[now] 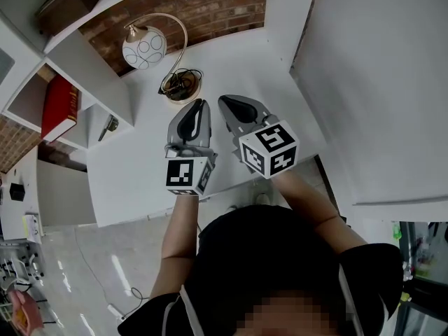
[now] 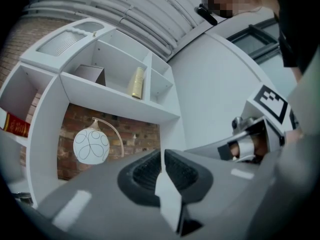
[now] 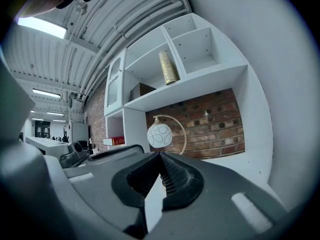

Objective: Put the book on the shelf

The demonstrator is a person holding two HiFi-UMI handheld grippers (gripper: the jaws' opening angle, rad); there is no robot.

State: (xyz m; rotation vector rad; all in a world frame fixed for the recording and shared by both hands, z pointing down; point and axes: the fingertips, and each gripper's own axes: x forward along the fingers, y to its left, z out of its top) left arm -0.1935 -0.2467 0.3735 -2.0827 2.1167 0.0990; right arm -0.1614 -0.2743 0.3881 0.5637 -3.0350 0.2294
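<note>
From here I see both tools held side by side over the white desk [image 1: 140, 173]; the left gripper [image 1: 200, 105] is clenched with its ribbed pads meeting and nothing between them, which its own view confirms [image 2: 162, 155]; the right gripper [image 1: 228, 101] is likewise clenched and empty, its pads closed to a seam in its own view [image 3: 160, 157]. Neither touches the book [image 1: 59, 108]; it sits well apart from them, inside a low compartment of the white shelf unit [image 1: 89, 82] at the left end of the desk. The book is a red hardback; the right gripper view shows it lying flat on the compartment floor [image 3: 116, 141], with a pale page edge showing beside the red cover; the left gripper view catches gold print on the red at the far left [image 2: 15, 126], too small for me to read. A lamp [image 1: 144, 46] with a patterned globe shade stands on the desk between book and grippers, before the brick wall [image 1: 210, 2].
</note>
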